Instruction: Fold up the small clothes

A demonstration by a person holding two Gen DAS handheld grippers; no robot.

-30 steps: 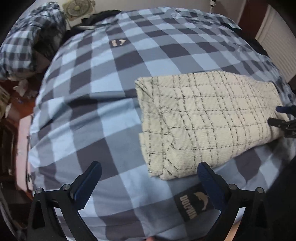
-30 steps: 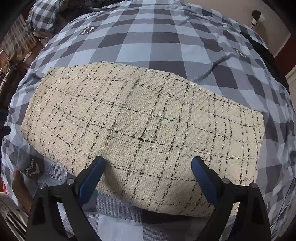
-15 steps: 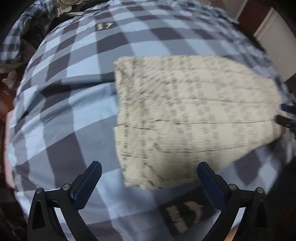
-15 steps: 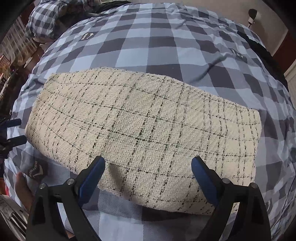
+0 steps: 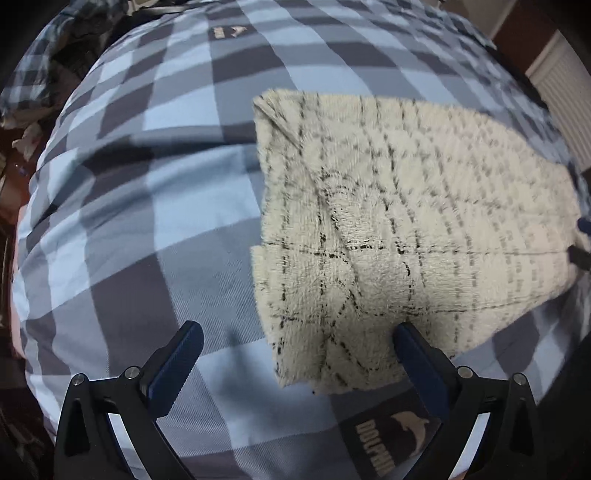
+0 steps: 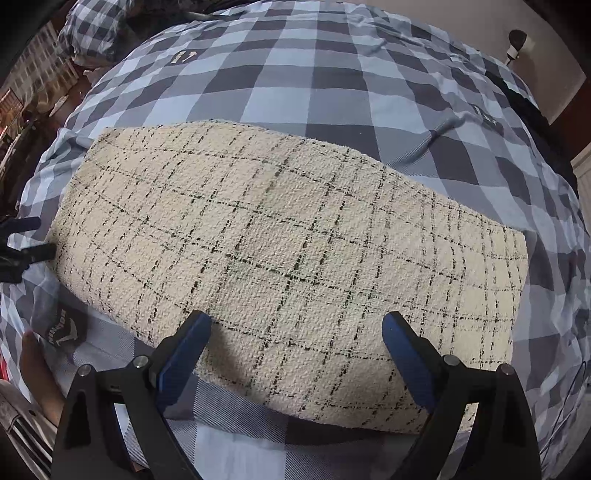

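Observation:
A cream tweed garment with a thin black check (image 5: 406,229) lies folded into a flat rectangle on the blue-and-grey checked bedcover (image 5: 155,206). It fills the middle of the right wrist view (image 6: 288,258). My left gripper (image 5: 295,347) is open and empty, low over the garment's near left corner. My right gripper (image 6: 295,332) is open and empty, over the garment's near long edge. The left gripper's tips show at the left edge of the right wrist view (image 6: 26,240). The right gripper's tips show at the right edge of the left wrist view (image 5: 583,240).
The bedcover carries a dark "DOLPHIN" patch (image 5: 391,439) just in front of the garment. A checked pillow (image 6: 96,26) lies at the far left corner. A wooden floor with clutter (image 5: 14,147) is left of the bed. A white door (image 5: 565,88) stands at the right.
The left gripper has moved closer and lower toward the garment's left end, then shifted left. The right gripper has backed off slightly. The garment has not moved.

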